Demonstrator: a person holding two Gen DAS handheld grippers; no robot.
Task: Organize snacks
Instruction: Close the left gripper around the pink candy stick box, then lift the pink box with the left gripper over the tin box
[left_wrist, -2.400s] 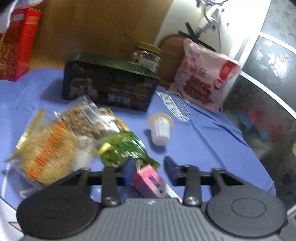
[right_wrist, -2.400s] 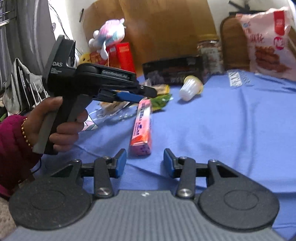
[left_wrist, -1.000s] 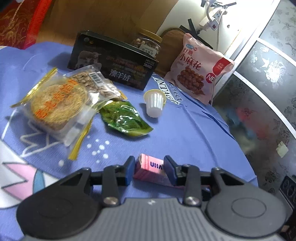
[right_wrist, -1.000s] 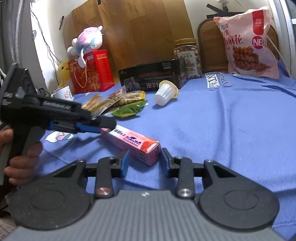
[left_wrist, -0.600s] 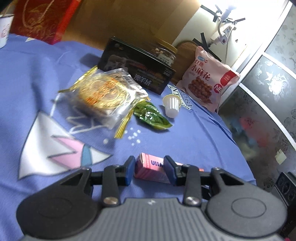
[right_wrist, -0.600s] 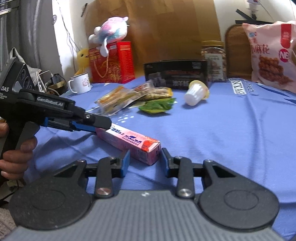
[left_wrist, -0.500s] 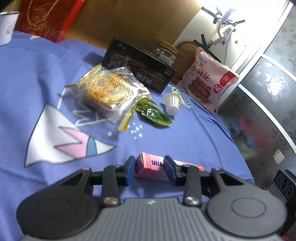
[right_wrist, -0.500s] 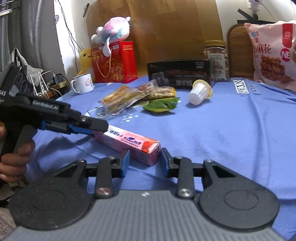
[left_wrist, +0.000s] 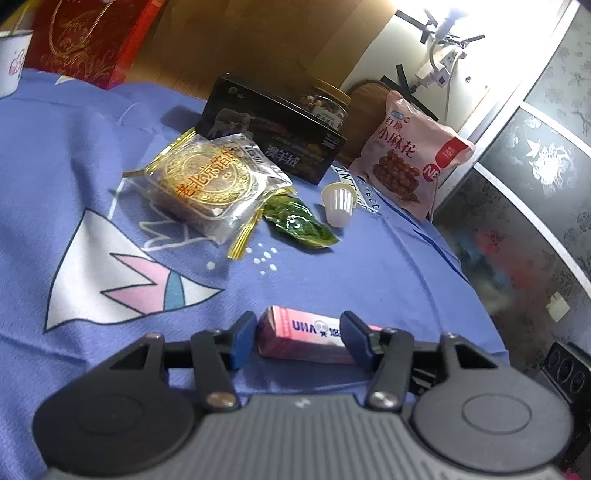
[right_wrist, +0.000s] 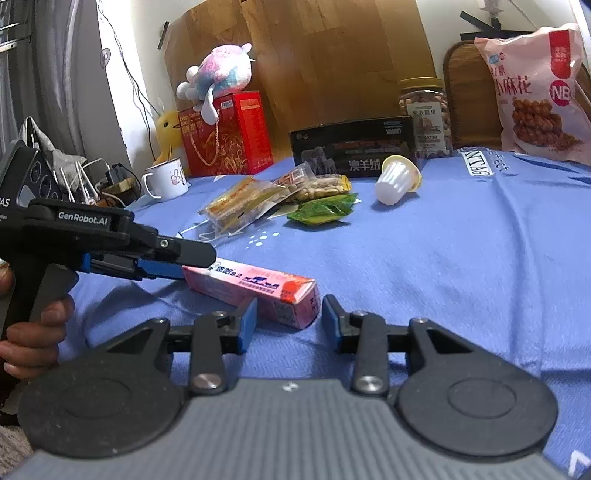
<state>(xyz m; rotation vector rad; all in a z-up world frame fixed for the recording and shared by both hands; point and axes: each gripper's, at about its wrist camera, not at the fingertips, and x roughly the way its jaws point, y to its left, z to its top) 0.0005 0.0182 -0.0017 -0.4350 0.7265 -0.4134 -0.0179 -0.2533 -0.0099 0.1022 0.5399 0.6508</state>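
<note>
Because each end of the long pink snack box (right_wrist: 255, 286) sits between a pair of fingers, I judge a two-handed carry: my left gripper (left_wrist: 297, 334) clamps one end, my right gripper (right_wrist: 288, 317) brackets the near end, fingers slightly apart, above the blue cloth (right_wrist: 461, 258).

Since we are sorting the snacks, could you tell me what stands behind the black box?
A gold-lidded jar of nuts stands behind the black box; its base is hidden.
</note>
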